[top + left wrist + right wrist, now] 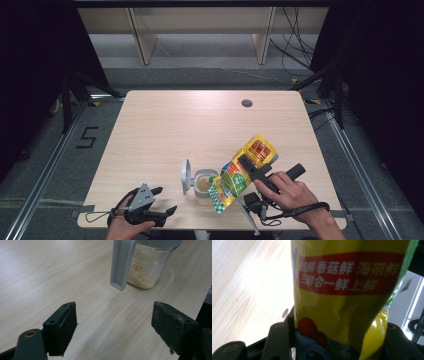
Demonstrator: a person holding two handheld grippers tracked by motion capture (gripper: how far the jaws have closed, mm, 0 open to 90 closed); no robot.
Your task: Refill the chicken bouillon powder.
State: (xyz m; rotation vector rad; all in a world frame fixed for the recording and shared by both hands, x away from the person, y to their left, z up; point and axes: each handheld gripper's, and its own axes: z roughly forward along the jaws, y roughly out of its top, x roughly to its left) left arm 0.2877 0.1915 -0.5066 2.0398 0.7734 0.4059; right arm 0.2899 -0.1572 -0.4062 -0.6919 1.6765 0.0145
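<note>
Tipping toward the table's near edge, a yellow seasoning pouch (239, 172) sits clamped across its middle by the right gripper (248, 169), its lower end angled down at the mouth of a small clear jar (204, 186). In the right gripper view the pouch (342, 302) fills the space between the two black jaws, which press against its creased sides; a red band with white printed characters runs across its front. The right hand (290, 192) grips the handle just behind, with a cable looped near the wrist.

The jar stands upright on the light wooden table (165, 125), near its front edge, with pale granules settled in the bottom. Its grey hinged lid (186, 176) is flipped open and stands up on the jar's left side. In the left gripper view the jar (146, 270) and the hanging lid (122, 263) lie just ahead of the jaws.

The left gripper (162, 200) rests at the table's front left corner, well apart from the jar, its jaws spread wide with only bare tabletop between them.
</note>
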